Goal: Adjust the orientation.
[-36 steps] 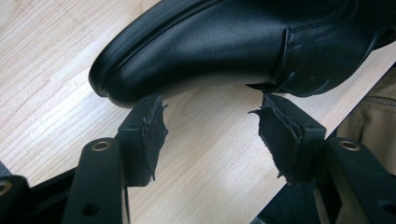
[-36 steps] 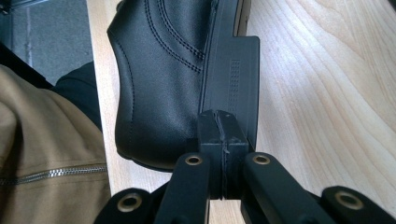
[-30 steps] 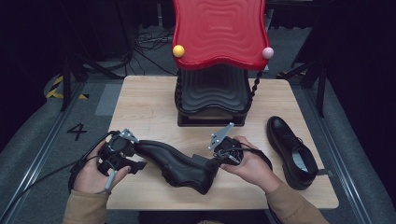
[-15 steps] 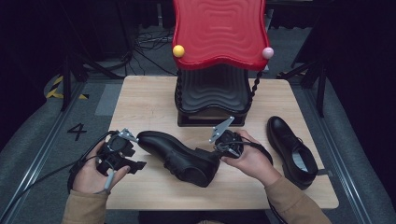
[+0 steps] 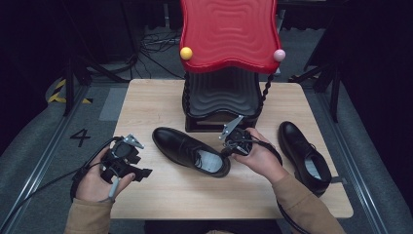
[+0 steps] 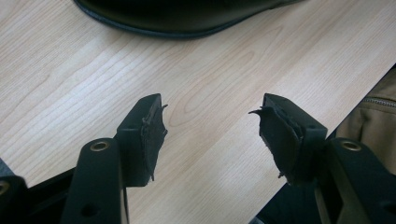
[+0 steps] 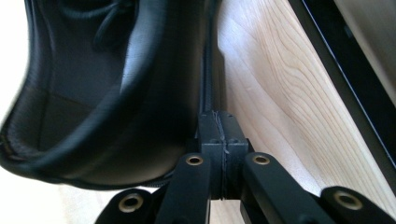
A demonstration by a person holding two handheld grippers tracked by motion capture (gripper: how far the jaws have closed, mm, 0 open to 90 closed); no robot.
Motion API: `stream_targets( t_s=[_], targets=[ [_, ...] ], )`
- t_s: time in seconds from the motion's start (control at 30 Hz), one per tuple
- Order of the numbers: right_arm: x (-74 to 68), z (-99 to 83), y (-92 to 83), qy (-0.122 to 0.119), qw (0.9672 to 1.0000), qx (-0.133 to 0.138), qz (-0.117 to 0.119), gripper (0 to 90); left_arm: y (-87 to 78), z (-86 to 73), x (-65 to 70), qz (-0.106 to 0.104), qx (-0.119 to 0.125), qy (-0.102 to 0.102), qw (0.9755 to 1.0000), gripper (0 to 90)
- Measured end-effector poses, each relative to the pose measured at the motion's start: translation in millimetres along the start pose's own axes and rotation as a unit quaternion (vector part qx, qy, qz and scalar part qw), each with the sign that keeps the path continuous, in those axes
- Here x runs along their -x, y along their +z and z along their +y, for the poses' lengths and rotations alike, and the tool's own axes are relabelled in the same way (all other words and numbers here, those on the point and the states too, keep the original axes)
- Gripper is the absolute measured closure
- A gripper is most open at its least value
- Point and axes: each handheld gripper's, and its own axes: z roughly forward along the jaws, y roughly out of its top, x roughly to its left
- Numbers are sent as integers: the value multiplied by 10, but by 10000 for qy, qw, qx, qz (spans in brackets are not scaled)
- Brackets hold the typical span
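Shoe [image 5: 190, 151] flat on the worktop [image 5: 160, 97] before the red-topped stand [image 5: 228, 34], your right gripper [image 5: 233, 142] pressed shut on its heel edge, apparently to steer it, while your left gripper [image 6: 210, 130], jaws spread and empty, waits just beside it.

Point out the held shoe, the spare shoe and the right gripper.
held shoe [image 5: 187, 148]: high view, laced upper.
spare shoe [image 5: 298, 144]: high view, vamp near the toe.
right gripper [image 7: 220, 128]: right gripper view, shut tips.

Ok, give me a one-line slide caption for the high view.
Right hand-held gripper at the heel of a black dress shoe on the wooden table; its mate waits right.
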Motion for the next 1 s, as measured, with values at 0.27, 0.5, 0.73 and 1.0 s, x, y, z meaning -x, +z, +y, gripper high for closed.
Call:
stream_targets(
  t_s=[0.27, 0.5, 0.73, 1.0],
  targets=[
    [127, -34, 273, 153, 9997, -150, 98, 900, -8, 4, 15, 6, 22, 32, 10000, 407],
    [124, -5, 142, 173, 9998, -118, 64, 900, -15, -11, -1, 1, 28, 18, 10000, 408],
    [61, 44, -142, 174, 9998, 114, -51, 766, -31, -1, 14, 32, 55, 46, 10000, 411],
    [-196, 165, -429, -140, 9992, 351, 95, 658, -16, 18, 23, 16, 40, 78, 10000, 412]
  ],
)
